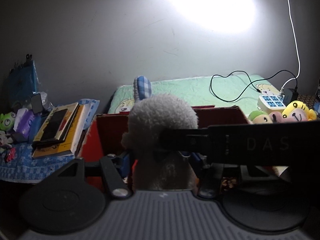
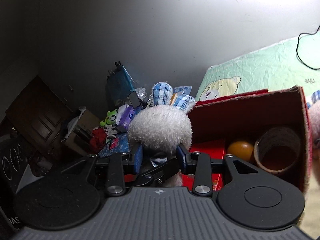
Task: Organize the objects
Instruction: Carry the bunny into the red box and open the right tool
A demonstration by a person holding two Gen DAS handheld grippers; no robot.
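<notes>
while both grippers carry a fluffy white plush rabbit with blue checked ears, the right gripper point(image 2: 160, 156) pinches its rabbit point(image 2: 160, 128) at the neck, ears pointing up and away. the open red cardboard box point(image 2: 250, 108) lies just beside it, to the right, so this hand looks nearer. the left gripper point(image 1: 160, 160) also pinches a rabbit point(image 1: 162, 114), long axis upright, with the box behind it.

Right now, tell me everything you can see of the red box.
The red box looks like cardboard, open at the top, with frayed, worn edges. It sits on the bed beside the green bear-print sheet. Inside lie an orange ball, a tape roll on its side and a smaller red packet.
</notes>
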